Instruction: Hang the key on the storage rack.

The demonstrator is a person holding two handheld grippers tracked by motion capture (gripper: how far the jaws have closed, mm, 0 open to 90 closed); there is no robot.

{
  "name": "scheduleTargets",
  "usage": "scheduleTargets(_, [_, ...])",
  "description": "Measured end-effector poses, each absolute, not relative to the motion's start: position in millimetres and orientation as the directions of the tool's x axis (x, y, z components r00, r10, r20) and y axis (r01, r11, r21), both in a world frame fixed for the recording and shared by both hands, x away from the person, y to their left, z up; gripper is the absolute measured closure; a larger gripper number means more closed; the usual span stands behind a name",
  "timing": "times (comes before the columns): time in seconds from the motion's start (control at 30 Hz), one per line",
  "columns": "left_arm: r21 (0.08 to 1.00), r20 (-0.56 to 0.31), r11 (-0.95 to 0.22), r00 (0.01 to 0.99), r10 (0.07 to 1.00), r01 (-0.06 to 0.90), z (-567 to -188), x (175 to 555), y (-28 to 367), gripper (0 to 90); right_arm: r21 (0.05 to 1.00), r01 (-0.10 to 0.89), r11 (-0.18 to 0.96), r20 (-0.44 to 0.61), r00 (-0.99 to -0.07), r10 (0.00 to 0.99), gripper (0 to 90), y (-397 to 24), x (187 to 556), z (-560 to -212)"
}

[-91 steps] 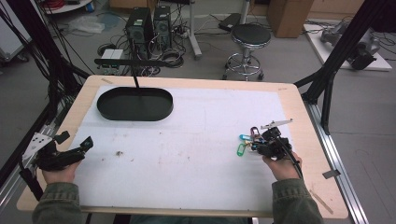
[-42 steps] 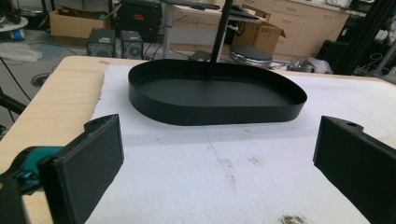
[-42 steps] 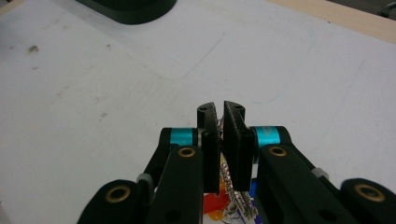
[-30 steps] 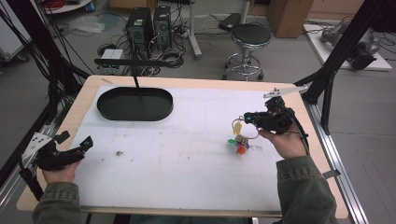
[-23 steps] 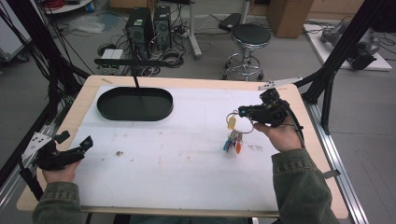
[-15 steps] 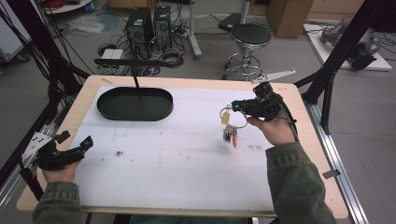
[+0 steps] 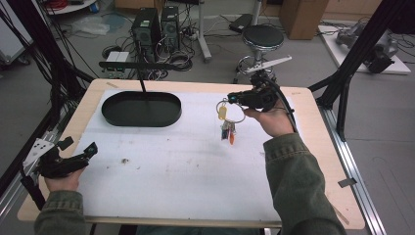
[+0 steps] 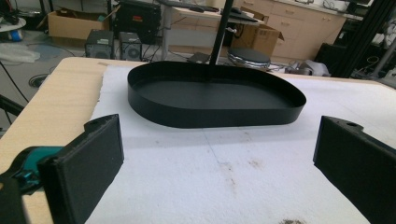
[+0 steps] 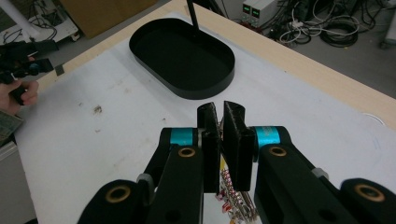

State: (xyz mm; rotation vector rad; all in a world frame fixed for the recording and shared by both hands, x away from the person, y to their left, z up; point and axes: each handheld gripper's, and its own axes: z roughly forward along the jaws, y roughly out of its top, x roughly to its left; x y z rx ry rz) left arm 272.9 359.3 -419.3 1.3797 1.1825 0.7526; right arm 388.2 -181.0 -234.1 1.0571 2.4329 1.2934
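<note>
Keys [image 7: 228, 128] on a ring hang above the counter [image 7: 313, 161], pinched in the right gripper [image 7: 234, 98], whose jaws are closed narrowly on the ring. The bunch dangles freely, so a swing could twist it loose before it reaches the black tray [image 7: 141, 108]. Compared with half a second ago, the bunch is nearer the tray. The left gripper [image 7: 78, 156] rests, jaws wide.

olive-green sleeves [image 7: 298, 181]; black grippers with teal joints and brass screws

black tray [image 7: 141, 108] far left — bare mat [image 7: 171, 166] between
</note>
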Motion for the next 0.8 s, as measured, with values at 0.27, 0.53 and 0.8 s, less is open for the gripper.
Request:
scheduleTargets(0.27, [0.966,-0.183,0.115,0.299,0.937,0.231,-419.3,274.1,359.1,2.2,0.79,0.487,0.372,0.16,-0.75,0.641,85.8,-153.4,403.2,-223.6])
scheduleTargets(0.53, [0.965,-0.187,0.117,0.306,0.934,0.233,-419.5,274.6,358.7,2.2,0.793,0.472,0.386,0.169,-0.779,0.604,85.8,-126.0,414.7,-223.2])
scheduleTargets(0.8, [0.965,-0.2,0.133,0.304,0.932,0.228,-419.8,276.2,359.7,2.2,0.793,0.466,0.394,0.175,-0.792,0.584,85.7,-102.0,429.7,-223.8])
